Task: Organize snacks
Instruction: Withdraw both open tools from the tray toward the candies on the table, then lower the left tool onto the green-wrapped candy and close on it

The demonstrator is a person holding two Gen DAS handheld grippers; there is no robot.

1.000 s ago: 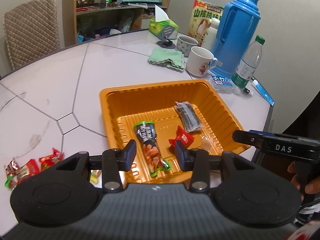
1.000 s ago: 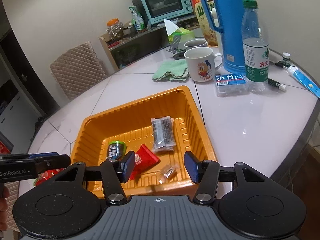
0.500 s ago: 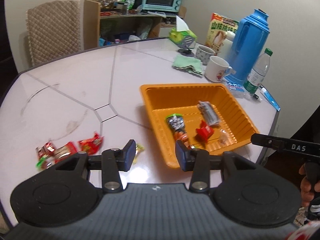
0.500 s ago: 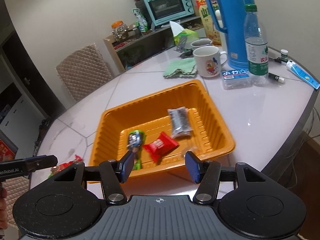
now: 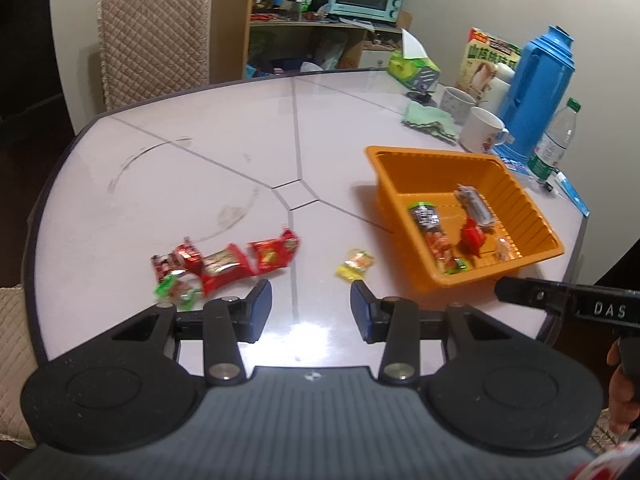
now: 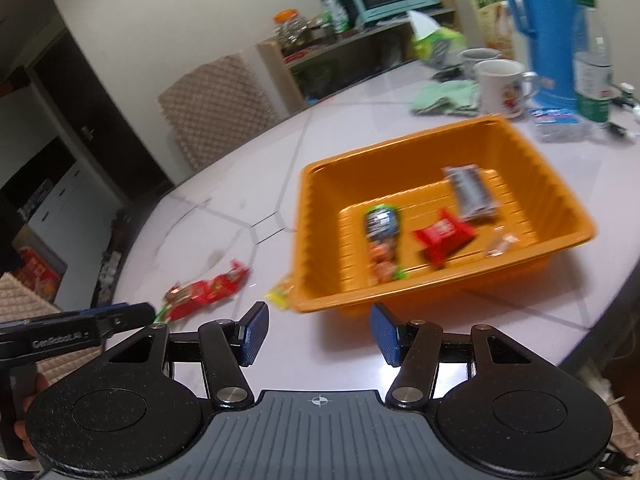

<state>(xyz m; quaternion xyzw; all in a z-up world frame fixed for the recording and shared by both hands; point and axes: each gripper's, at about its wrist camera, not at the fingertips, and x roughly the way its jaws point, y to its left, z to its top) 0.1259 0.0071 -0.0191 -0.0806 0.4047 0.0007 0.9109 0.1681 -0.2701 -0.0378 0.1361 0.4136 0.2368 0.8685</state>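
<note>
Left wrist: left gripper open, empty, above yellow candy wrapper (beside orange plastic tray); right gripper open, empty.

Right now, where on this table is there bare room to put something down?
The widest bare stretch is the white table between the chair-side edge and the orange tray. There is also a bare strip in front of both grippers. It is crowded by the red snack packets, the yellow packet, and around the mugs and blue thermos.
</note>
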